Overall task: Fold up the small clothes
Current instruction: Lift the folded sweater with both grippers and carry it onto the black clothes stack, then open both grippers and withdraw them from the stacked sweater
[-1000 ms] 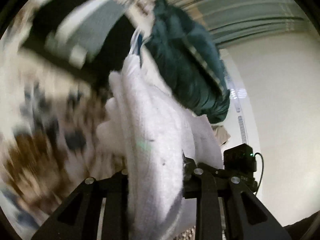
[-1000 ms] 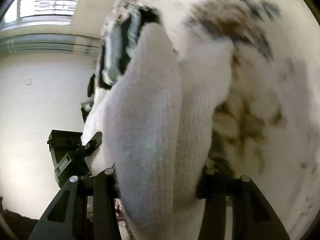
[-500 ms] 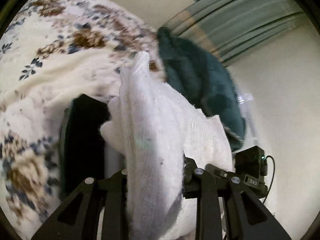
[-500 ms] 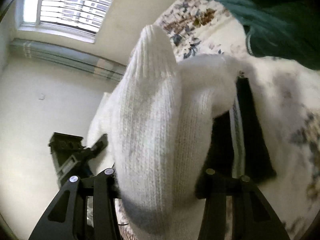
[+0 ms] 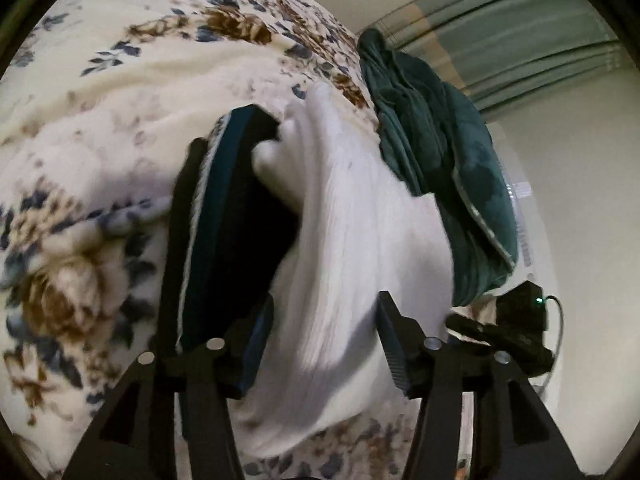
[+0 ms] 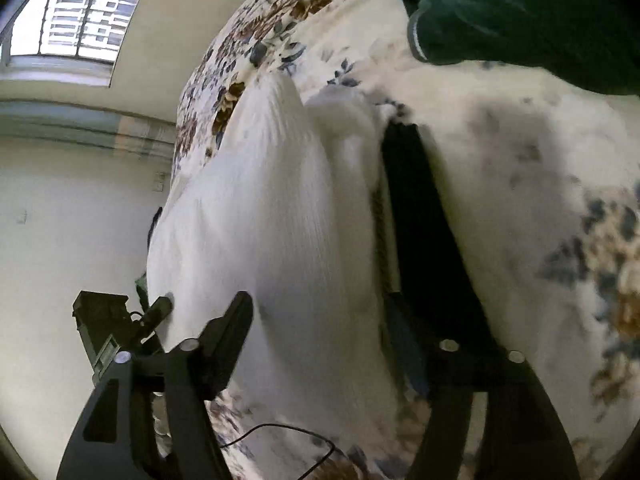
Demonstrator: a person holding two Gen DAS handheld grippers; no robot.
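A white knit garment (image 5: 352, 240) lies bunched on the floral blanket (image 5: 100, 80), partly over a dark folded garment (image 5: 224, 240) with a teal edge. My left gripper (image 5: 320, 344) has its jaws opening; the white cloth sits between them and the pads stand off it. In the right wrist view the same white garment (image 6: 272, 220) fills the gap of my right gripper (image 6: 320, 320), whose jaws are also opening and no longer pinch it. The dark folded garment (image 6: 420, 220) lies just right of it. Each gripper shows at the edge of the other's view.
A dark green garment (image 5: 440, 160) lies heaped on the blanket past the white one, also visible as green garment (image 6: 520, 8). A thin black cable (image 6: 280, 432) crosses the blanket (image 6: 540, 160) near me. Beyond the bed are pale walls, a curtain (image 5: 500, 32) and a window (image 6: 72, 20).
Both grippers carried the white garment across the bed and lowered it beside the dark folded garment. Both pairs of jaws, earlier pinching the cloth, now stand wider.
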